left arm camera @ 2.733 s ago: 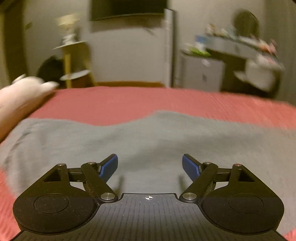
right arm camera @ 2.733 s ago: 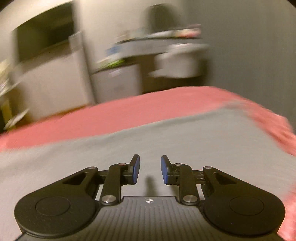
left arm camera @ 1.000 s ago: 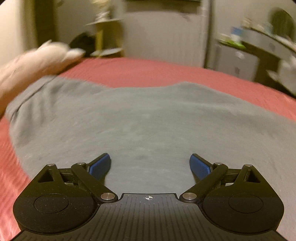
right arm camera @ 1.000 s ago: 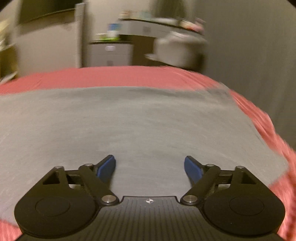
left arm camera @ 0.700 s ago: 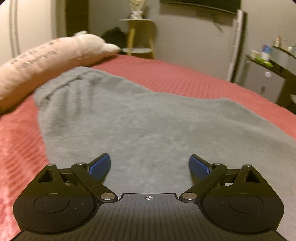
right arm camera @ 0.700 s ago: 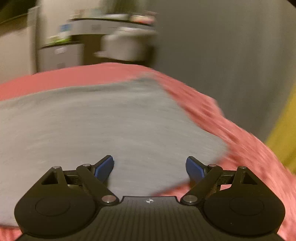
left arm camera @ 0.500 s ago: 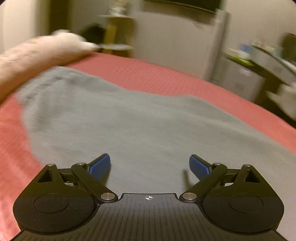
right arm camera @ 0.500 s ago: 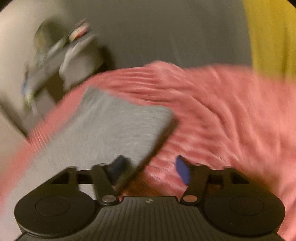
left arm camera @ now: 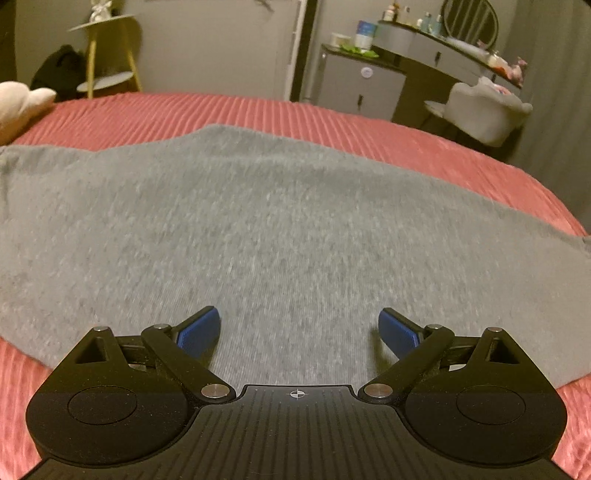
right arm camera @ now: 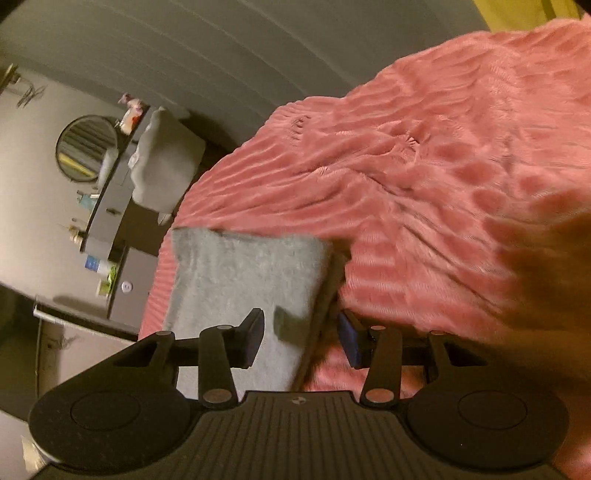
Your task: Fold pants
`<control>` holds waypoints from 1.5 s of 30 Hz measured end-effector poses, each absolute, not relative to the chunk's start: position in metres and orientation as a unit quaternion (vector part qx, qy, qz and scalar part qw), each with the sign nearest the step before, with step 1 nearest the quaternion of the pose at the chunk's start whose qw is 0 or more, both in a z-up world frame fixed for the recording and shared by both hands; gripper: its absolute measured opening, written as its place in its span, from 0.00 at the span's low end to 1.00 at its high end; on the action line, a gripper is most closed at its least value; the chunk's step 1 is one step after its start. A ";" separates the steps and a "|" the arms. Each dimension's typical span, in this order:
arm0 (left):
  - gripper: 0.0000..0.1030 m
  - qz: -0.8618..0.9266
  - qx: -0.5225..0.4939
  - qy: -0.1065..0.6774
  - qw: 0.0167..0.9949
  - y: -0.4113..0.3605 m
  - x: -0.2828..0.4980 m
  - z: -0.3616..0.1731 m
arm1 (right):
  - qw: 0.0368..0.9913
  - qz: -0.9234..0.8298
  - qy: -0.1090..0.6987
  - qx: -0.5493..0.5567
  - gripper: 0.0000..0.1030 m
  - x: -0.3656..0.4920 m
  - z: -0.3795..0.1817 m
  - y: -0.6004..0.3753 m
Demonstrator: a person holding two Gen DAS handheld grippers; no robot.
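Observation:
Grey pants (left arm camera: 280,221) lie spread flat across the red bedspread (left arm camera: 258,110) in the left wrist view. My left gripper (left arm camera: 299,328) is open and empty, low over the near part of the cloth. In the right wrist view the camera is rolled sideways. The leg end of the pants (right arm camera: 240,273) lies on the red bedspread (right arm camera: 424,166). My right gripper (right arm camera: 301,334) is open, its jaws straddling the near edge of that leg end, not closed on it.
A cream pillow (left arm camera: 18,103) lies at the bed's left. Behind the bed stand a yellow side table (left arm camera: 107,55), a grey cabinet (left arm camera: 358,85), a dresser with a round mirror (left arm camera: 469,18) and a pale chair (left arm camera: 484,107). A blurred skin-toned shape (right arm camera: 535,295) fills the right wrist view's right side.
My right gripper swung right to the leg end of the pants, rolled sideways and narrowed its opening around the cloth edge. My left gripper panned about over the pants, staying open.

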State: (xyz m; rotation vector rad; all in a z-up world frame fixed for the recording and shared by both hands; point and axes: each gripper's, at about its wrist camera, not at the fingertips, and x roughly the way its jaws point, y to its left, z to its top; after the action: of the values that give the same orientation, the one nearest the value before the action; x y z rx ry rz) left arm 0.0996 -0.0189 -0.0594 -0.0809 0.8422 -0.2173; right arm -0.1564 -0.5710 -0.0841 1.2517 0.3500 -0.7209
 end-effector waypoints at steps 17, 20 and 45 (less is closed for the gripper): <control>0.95 -0.098 0.019 0.398 0.912 -0.037 0.098 -0.066 | 0.797 -0.344 0.212 0.449 0.09 -0.110 -0.043 -0.559; 0.95 -0.094 0.008 0.396 0.913 -0.033 0.098 -0.064 | 0.852 -0.337 0.213 0.340 0.08 -0.086 0.002 -0.526; 0.95 -0.202 -0.126 0.397 0.886 -0.015 0.113 -0.050 | 0.911 0.033 0.326 0.251 0.56 -0.012 -0.028 -0.304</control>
State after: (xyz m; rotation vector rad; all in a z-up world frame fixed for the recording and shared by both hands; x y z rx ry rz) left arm 0.1134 -0.0147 -0.0504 -0.2622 0.8259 -0.4197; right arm -0.0122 -0.3035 -0.0280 0.5164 0.6715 0.0671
